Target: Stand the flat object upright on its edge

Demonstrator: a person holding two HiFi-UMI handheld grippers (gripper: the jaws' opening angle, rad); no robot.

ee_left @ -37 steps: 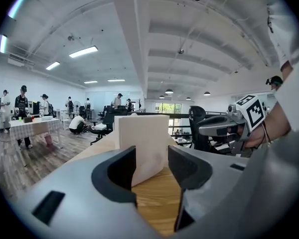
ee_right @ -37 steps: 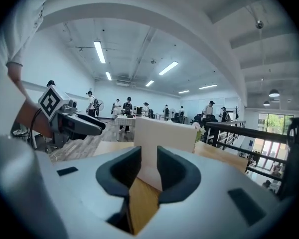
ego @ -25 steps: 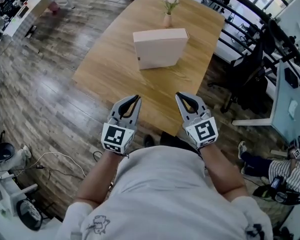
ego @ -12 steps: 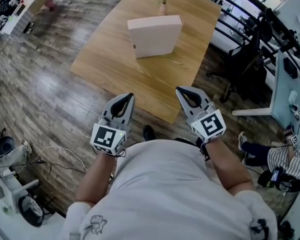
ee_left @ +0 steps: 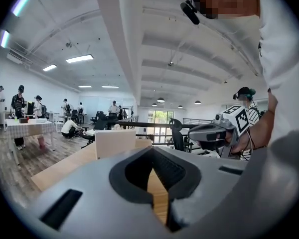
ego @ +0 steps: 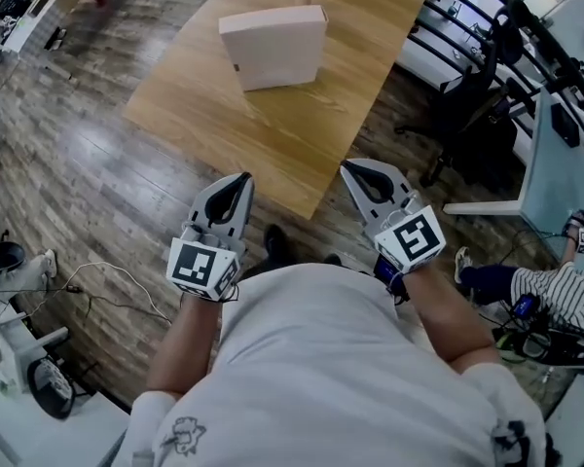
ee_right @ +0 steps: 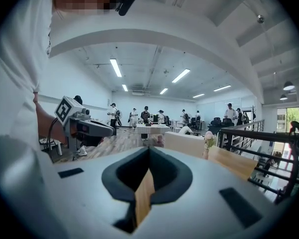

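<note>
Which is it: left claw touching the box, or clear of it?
Apart. Head view: the left claw hangs at the near edge of the table, and the box stands upright farther up it, bare wood between them.

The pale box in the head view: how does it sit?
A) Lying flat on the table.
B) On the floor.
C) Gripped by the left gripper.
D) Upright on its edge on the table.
D: the box stands on its narrow edge on the table, apart from the left gripper and right gripper.
</note>
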